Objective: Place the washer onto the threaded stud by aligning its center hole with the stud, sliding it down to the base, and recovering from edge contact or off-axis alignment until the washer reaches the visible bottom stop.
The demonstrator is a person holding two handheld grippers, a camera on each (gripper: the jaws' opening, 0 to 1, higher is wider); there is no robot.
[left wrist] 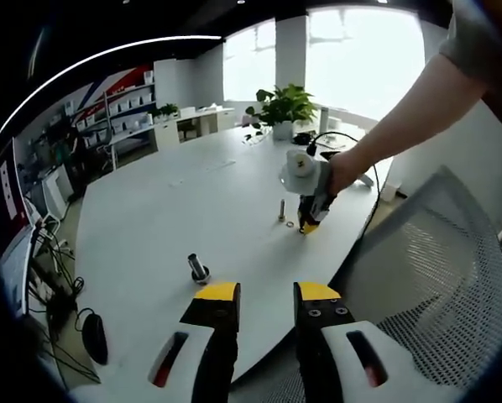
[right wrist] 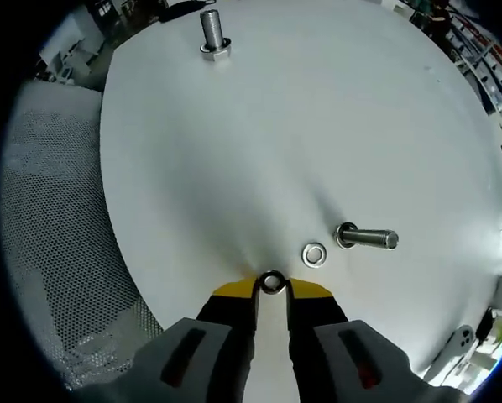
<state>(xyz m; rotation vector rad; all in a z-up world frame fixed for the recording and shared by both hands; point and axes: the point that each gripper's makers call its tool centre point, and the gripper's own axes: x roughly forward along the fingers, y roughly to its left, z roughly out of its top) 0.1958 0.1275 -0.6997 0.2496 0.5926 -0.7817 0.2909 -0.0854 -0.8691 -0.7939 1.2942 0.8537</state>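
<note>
in the right gripper view we see the right gripper (right wrist: 272, 290) with its yellow-tipped fingers (right wrist: 234, 292) drawn narrow around a small silver metal washer (right wrist: 272, 282), which sits pinched at the very tips, just above the white oval counter (right wrist: 276, 151); a second flat silver washer (right wrist: 315, 254) lies loose on the counter just beside it, and the nearer threaded steel stud (right wrist: 367, 238) stands just beyond that, well in from the counter edge; another threaded steel stud with a hex nut base (right wrist: 213, 35) stands nearer the far edge.

the risk, as we judge it, is the thin hold: the washer is caught only by its rim, so a nudge against the stud's top or threads could tip it or pop it free; coming in off-axis would hang it on the threads short of the base; the loose washer beside it could also be knocked.

in the left gripper view the left gripper (left wrist: 265, 295) hangs off the near edge of the counter, fingers apart and empty, well away from the work; there the held washer is too small to make out; we cannot tell whether the washer lies level in the fingers, nor how the stud's base looks.
</note>
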